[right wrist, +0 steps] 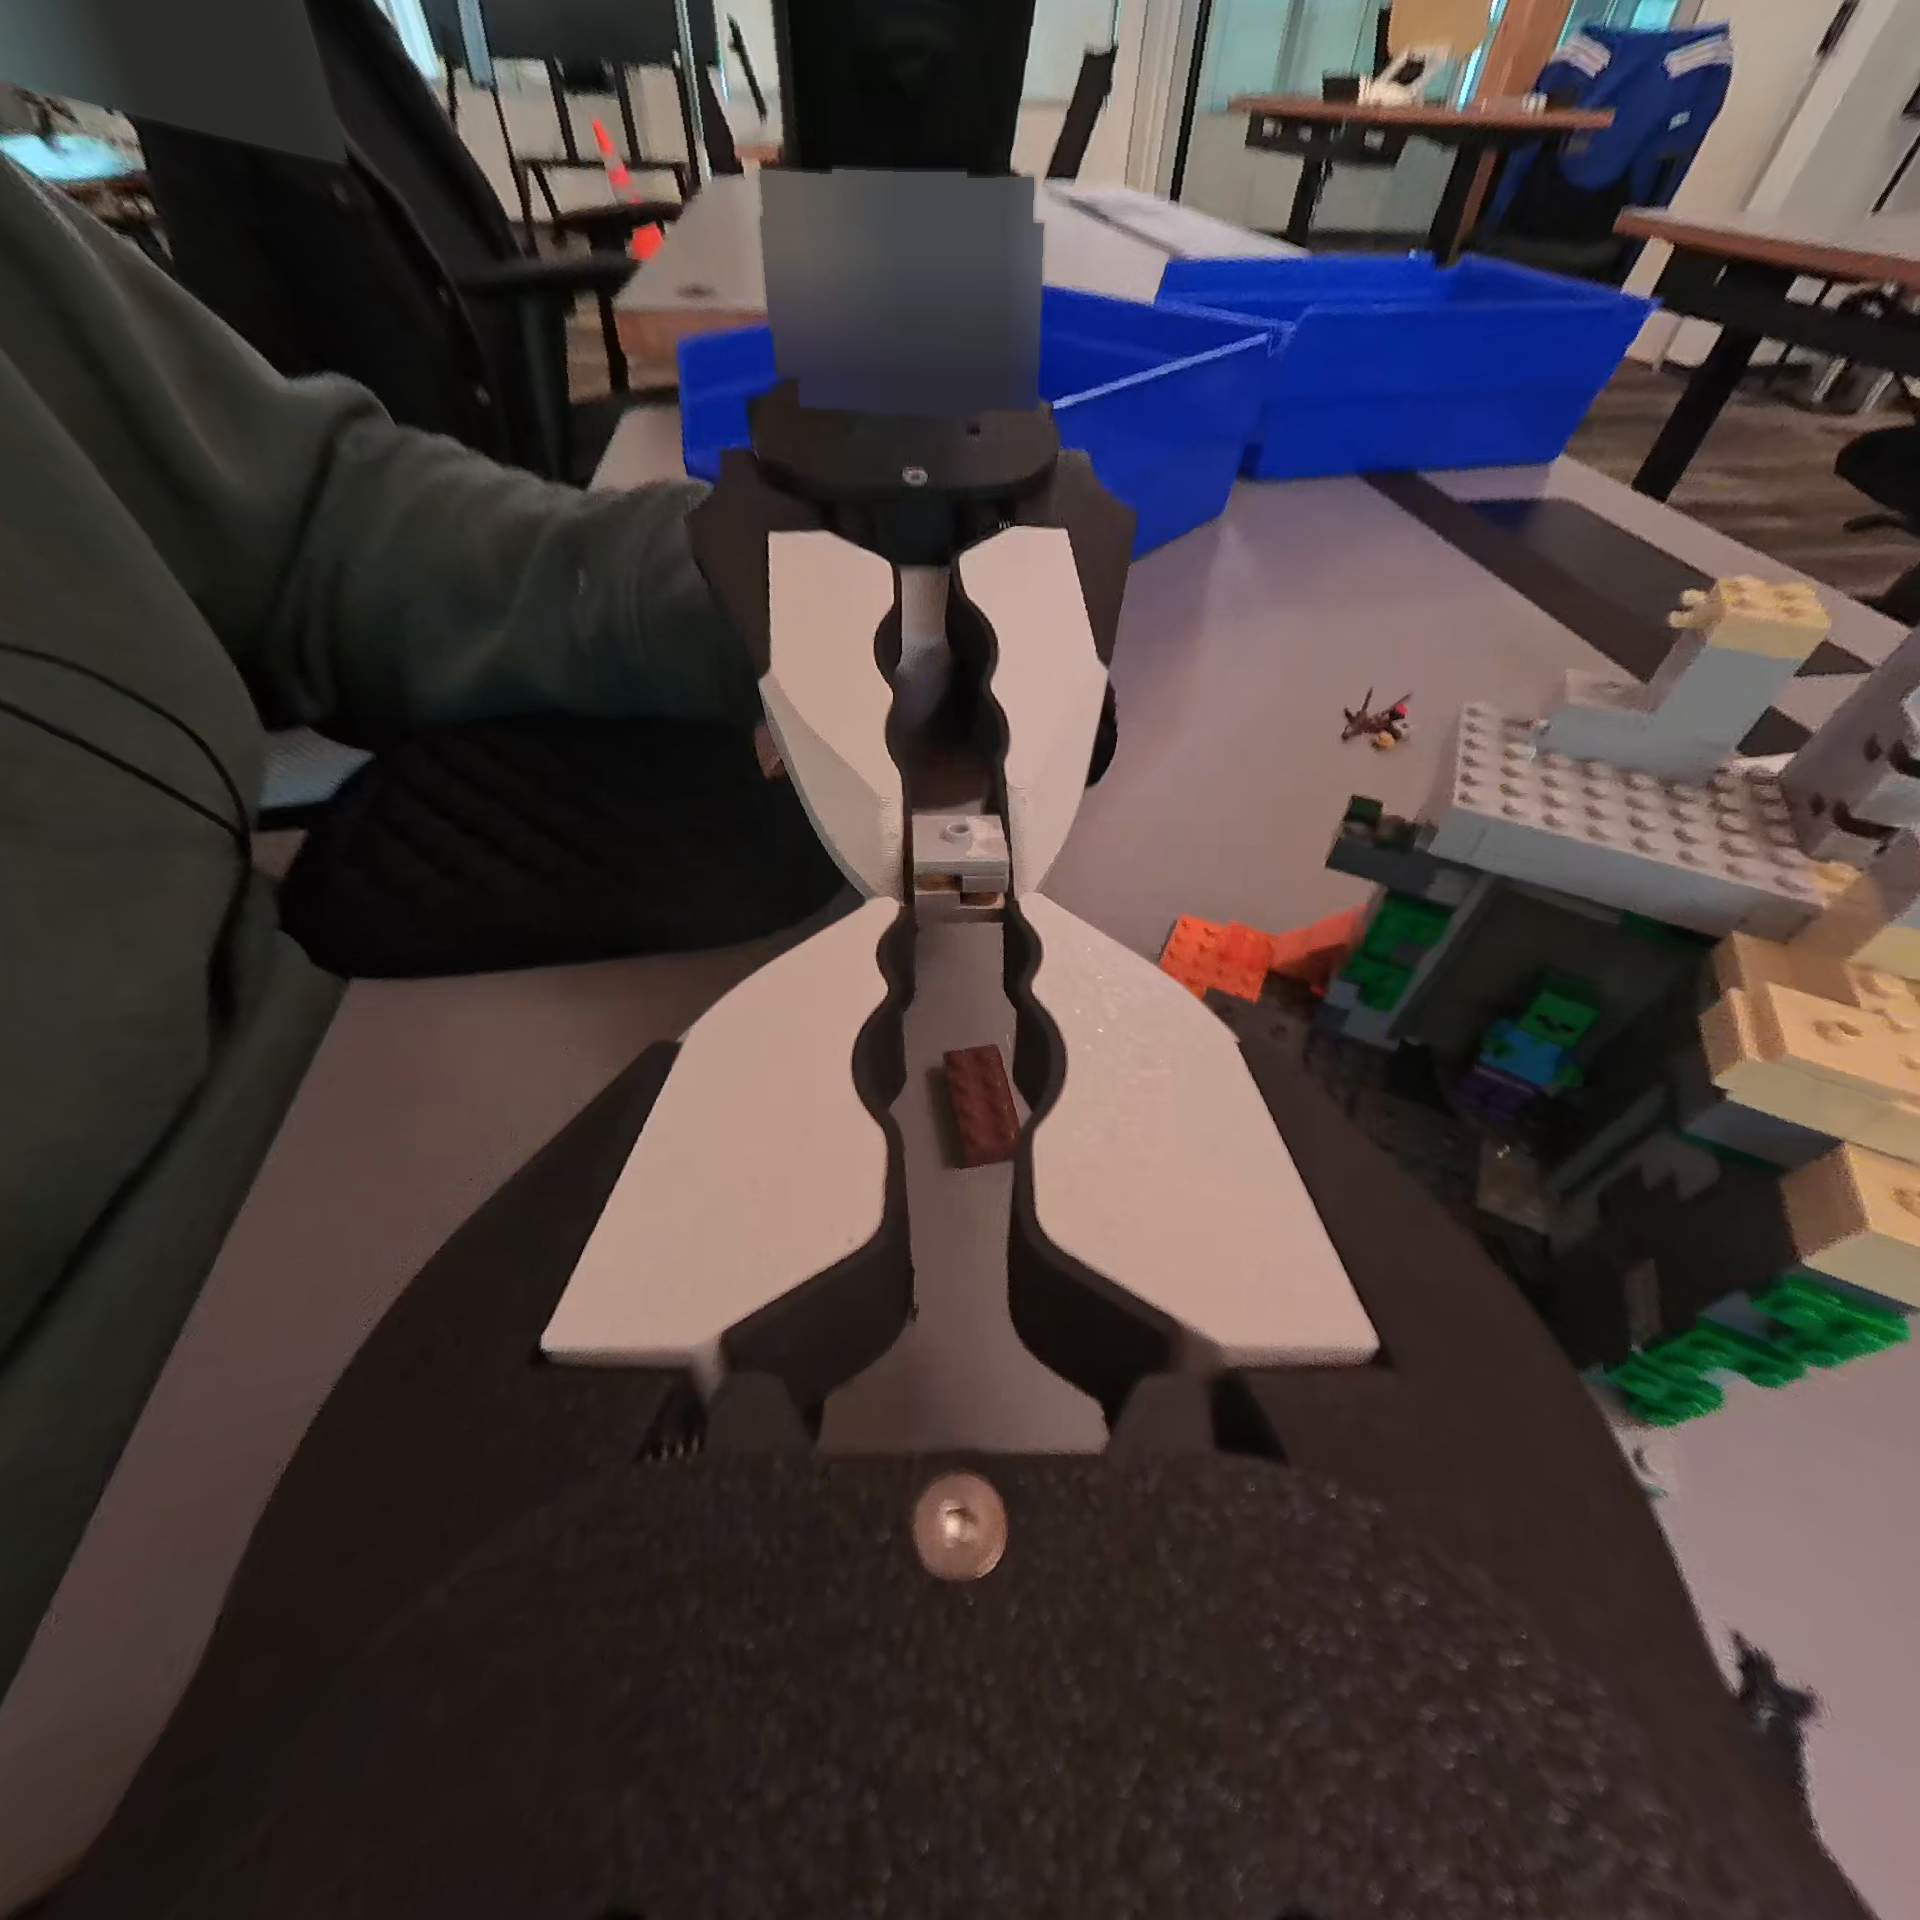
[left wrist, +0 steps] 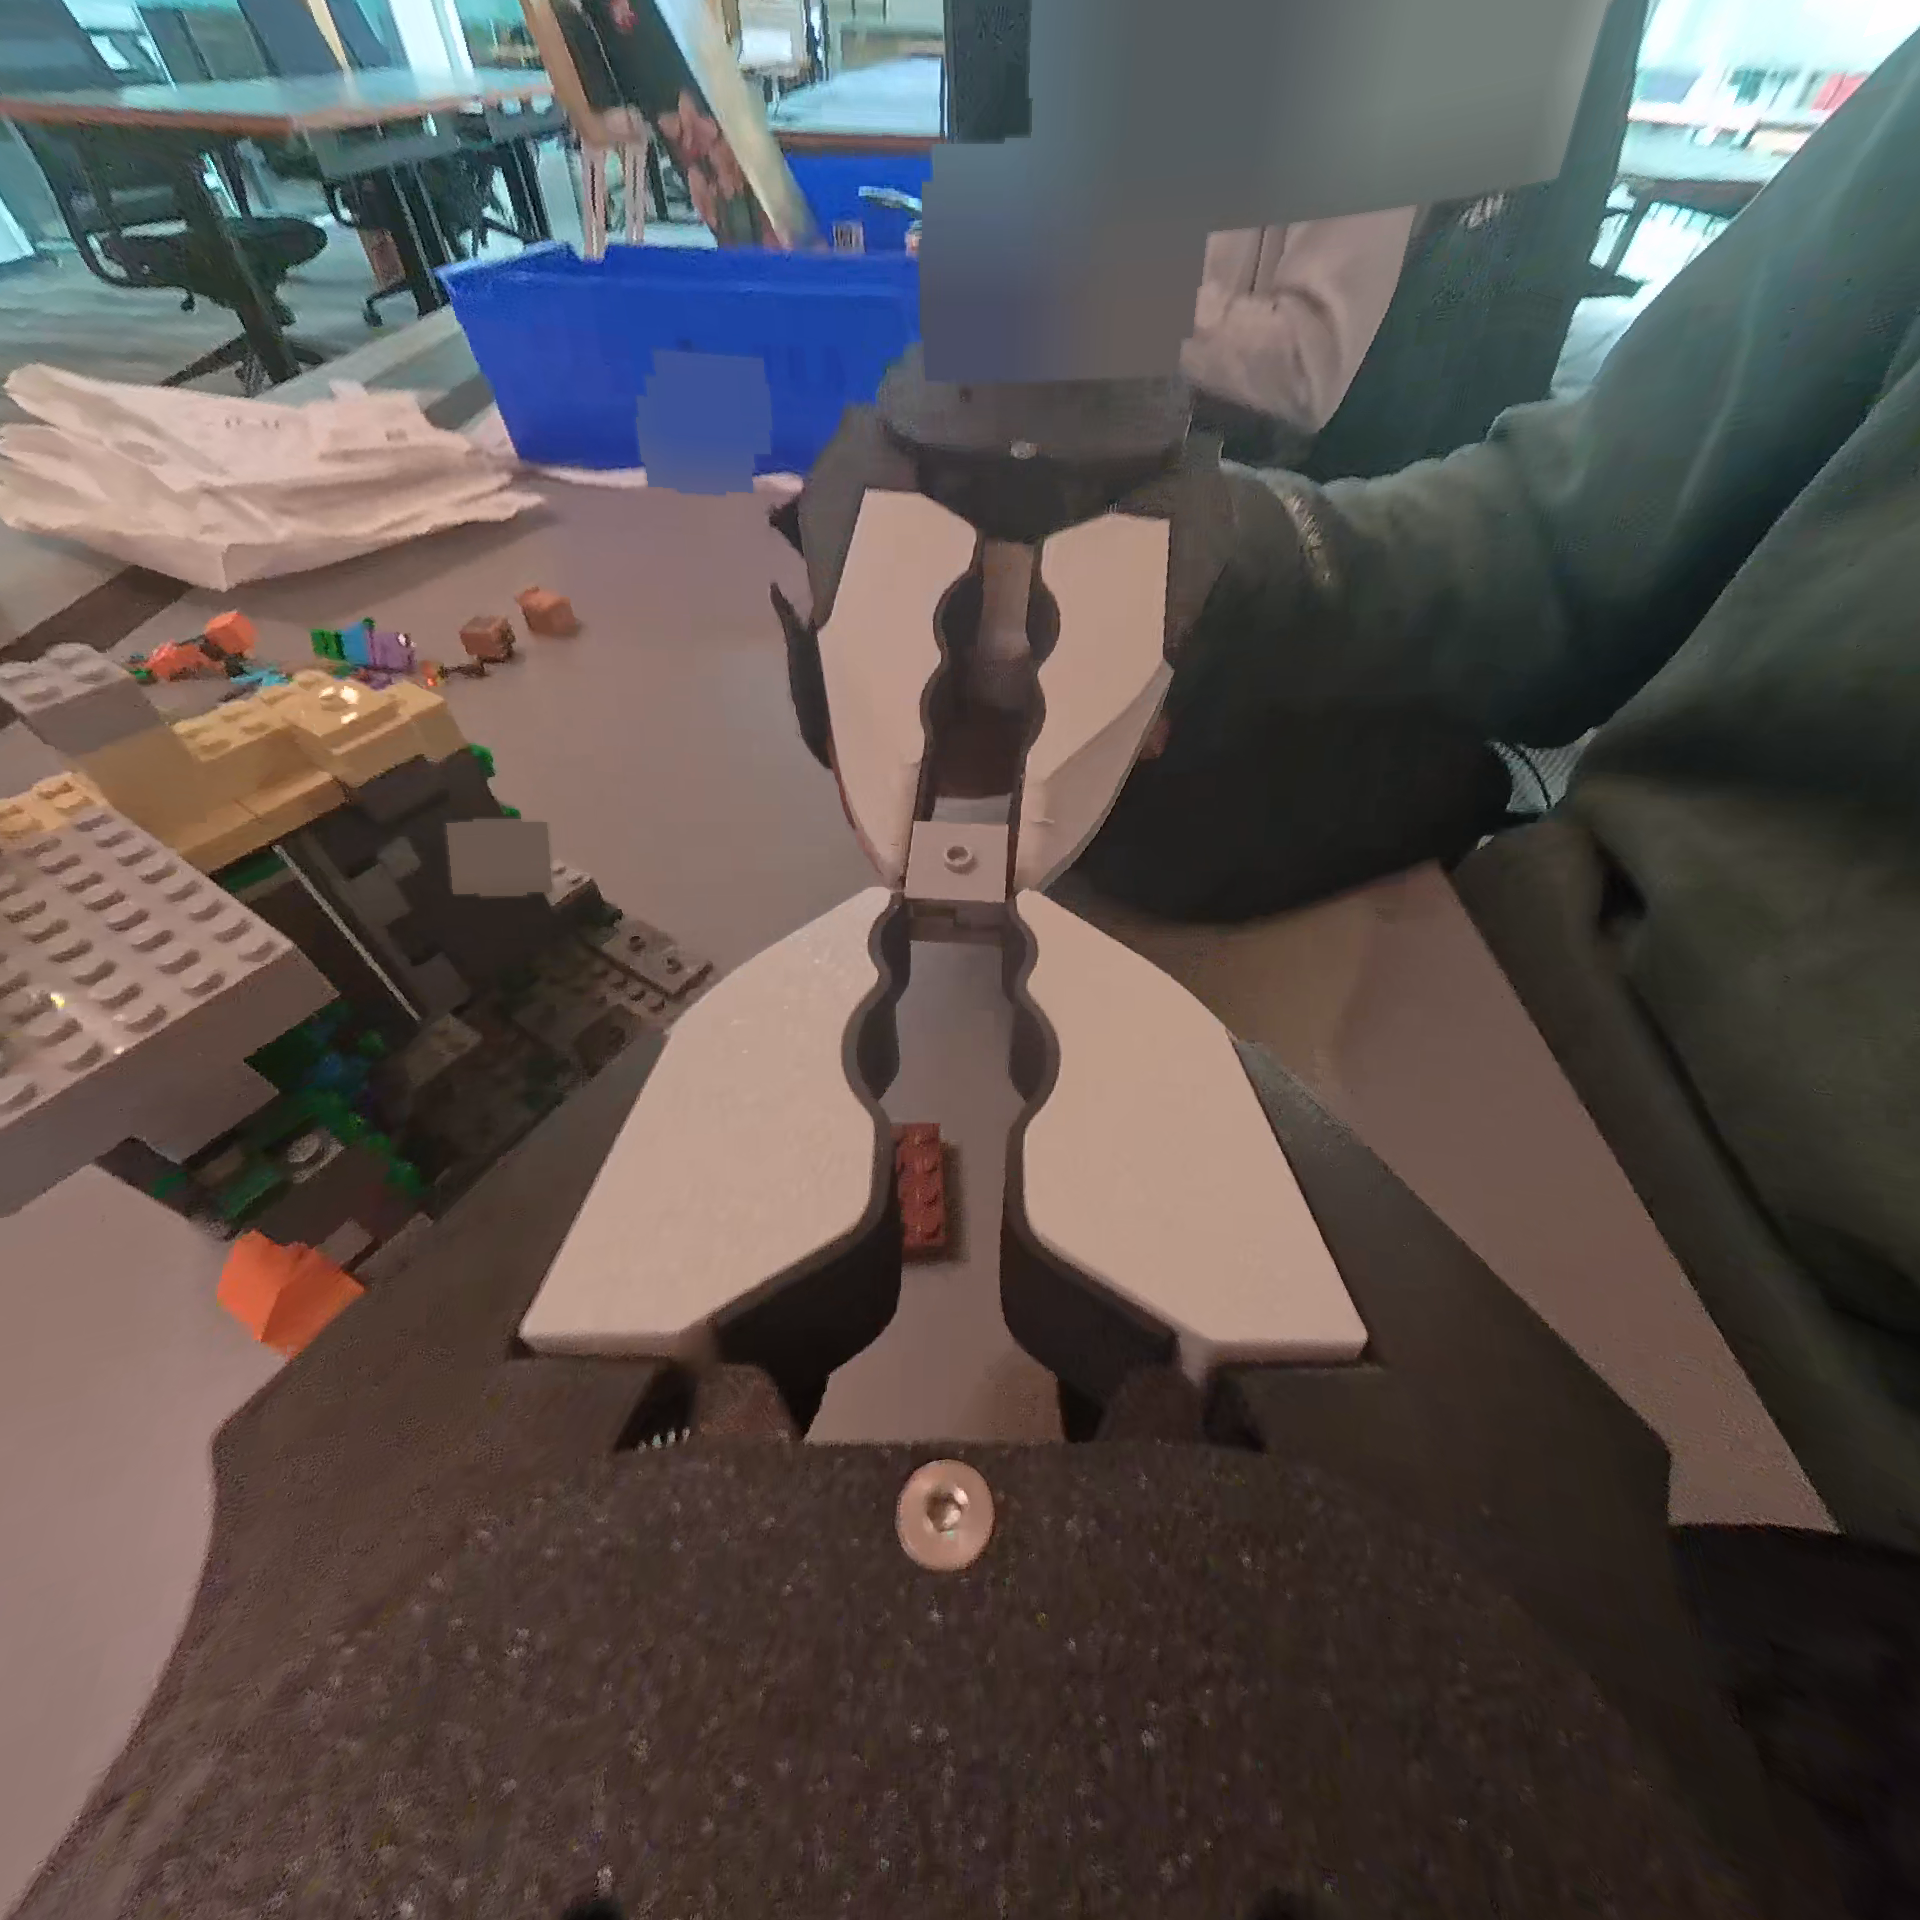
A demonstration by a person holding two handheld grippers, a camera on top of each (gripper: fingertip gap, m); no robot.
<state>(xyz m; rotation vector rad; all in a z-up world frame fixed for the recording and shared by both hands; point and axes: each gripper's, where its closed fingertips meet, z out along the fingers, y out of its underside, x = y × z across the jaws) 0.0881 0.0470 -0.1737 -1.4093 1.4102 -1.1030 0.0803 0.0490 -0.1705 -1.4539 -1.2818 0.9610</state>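
Above the grey table [left wrist: 675,665], we pinch one small brick stack from both ends.

Our left gripper [left wrist: 956,902] and right gripper [right wrist: 958,896] both clamp the small grey-topped brick stack [left wrist: 956,857]; a brown brick [right wrist: 979,1103] lies loose below us, beside the brick model [right wrist: 1662,935].

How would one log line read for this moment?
left gripper: shut on grey brick | right gripper: shut on grey brick | brown brick: on table beneath
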